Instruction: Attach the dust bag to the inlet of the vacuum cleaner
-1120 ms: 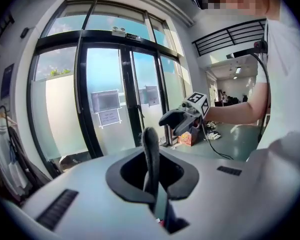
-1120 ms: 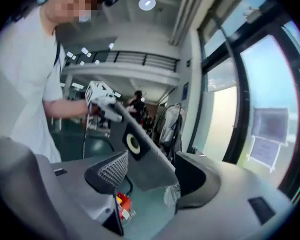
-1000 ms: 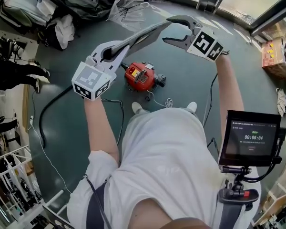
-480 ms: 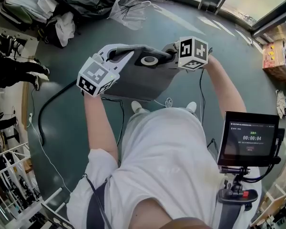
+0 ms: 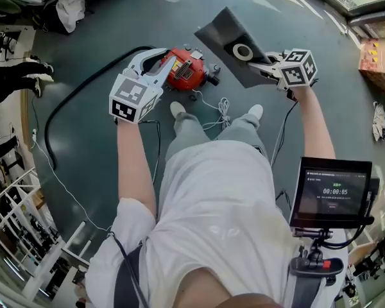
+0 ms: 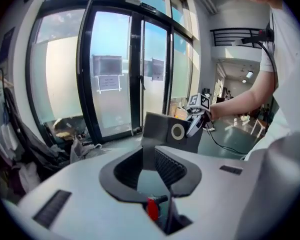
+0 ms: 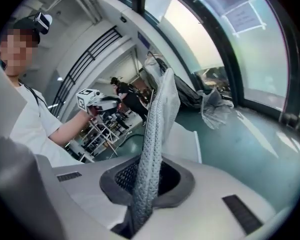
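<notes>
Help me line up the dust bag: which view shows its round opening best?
The head view: the dust bag faces the camera, its round opening plain. The left gripper view shows it small; the right gripper view sees the bag edge-on, opening hidden.

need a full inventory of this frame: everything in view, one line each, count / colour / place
vacuum cleaner: 1, red, on the floor ahead of the feet
hose: 1, black, curving left across the floor from near the vacuum cleaner
dust bag: 1, grey with a ringed opening, in the air right of the vacuum cleaner
cord: 1, white, loose on the floor by the feet
cardboard box: 1, brown, far right edge
clothes pile: 1, white and dark, top left
bystander: 1, dark clothes, left edge
screen: 1, black, mounted at the person's right side
left gripper: 1, white, over the vacuum cleaner, jaws opening, nothing between them
right gripper: 1, white, shut on the dust bag's edge
</notes>
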